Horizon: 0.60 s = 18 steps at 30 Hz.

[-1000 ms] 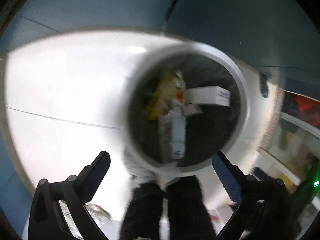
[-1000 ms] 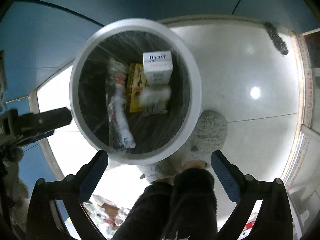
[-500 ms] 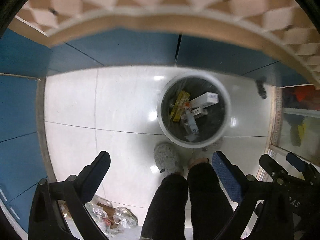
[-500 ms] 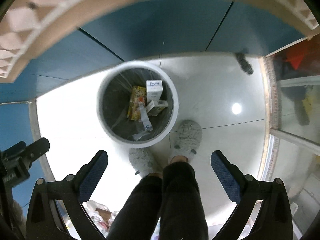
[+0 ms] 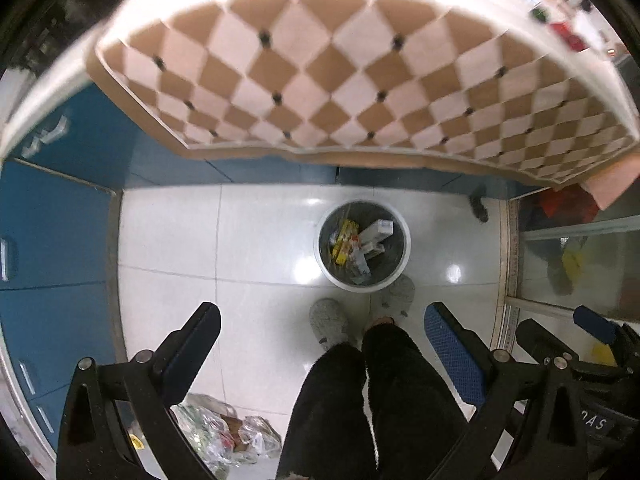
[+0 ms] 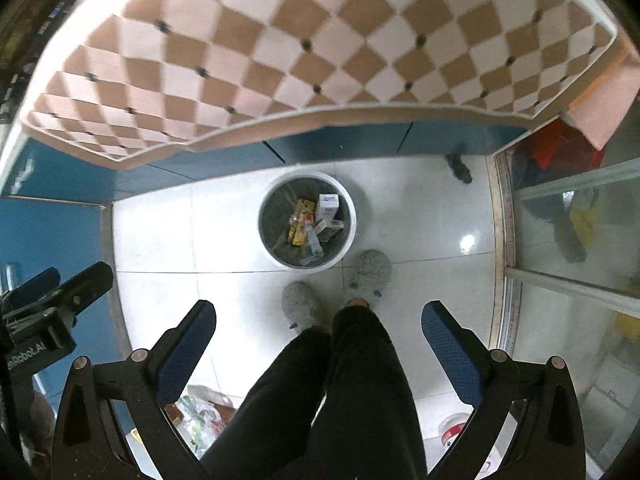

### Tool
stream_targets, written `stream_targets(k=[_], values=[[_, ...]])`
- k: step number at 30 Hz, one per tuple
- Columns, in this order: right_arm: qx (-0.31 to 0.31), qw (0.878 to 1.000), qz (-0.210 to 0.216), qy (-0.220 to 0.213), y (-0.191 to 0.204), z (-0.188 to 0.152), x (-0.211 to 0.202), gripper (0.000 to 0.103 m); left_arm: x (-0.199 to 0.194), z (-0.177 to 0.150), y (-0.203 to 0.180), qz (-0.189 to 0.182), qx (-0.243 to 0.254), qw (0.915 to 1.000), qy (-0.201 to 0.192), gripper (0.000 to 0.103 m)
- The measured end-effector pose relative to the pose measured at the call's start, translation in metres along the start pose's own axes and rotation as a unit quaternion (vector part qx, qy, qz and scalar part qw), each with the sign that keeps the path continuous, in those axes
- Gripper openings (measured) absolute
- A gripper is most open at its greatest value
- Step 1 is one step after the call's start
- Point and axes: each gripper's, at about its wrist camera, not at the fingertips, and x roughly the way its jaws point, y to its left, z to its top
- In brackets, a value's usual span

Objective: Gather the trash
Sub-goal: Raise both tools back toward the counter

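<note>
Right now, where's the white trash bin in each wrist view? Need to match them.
Left wrist: the trash bin sits right of centre on the white floor, just beyond the grey slippers.
Right wrist: the trash bin sits near centre, slightly left, also just beyond the slippers.
Shared landmark: the white box lying inside the bin next to the yellow packet; both show in each view.

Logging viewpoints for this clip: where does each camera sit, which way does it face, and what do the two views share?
Left wrist: on the left gripper, held high, facing down at the floor; open fingers, legs and slippers show.
Right wrist: on the right gripper, also facing down; open fingers and legs show, with the left gripper at the left edge.
Shared: the trash bin with boxes inside, the checkered tablecloth, blue cabinets.
</note>
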Motion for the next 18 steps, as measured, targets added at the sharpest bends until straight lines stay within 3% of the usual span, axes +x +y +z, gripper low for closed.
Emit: stream_targets(k=[5, 9, 14, 18], values=[[-0.005, 0.999, 0.018, -0.031, 0.006, -0.006, -0.064, 0.103, -0.061, -0.001, 0.001, 0.023, 0.006, 0.9986, -0.048, 0.103], [0.010, 0.997, 0.042, -0.071, 0.003, 0.003, -0.110, 0.103, -0.096, 0.023, 0.004, 0.016, -0.006, 0.9953, -0.095, 0.103], [0.056, 0.988, 0.084, -0.114, -0.017, 0.043, -0.152, 0.103, -0.122, 0.091, -0.019, 0.027, -0.012, 0.9889, -0.146, 0.103], [0.094, 0.981, 0.089, -0.142, -0.054, 0.100, -0.166, 0.103, -0.110, 0.149, -0.055, 0.043, -0.008, 0.9888, -0.143, 0.103]])
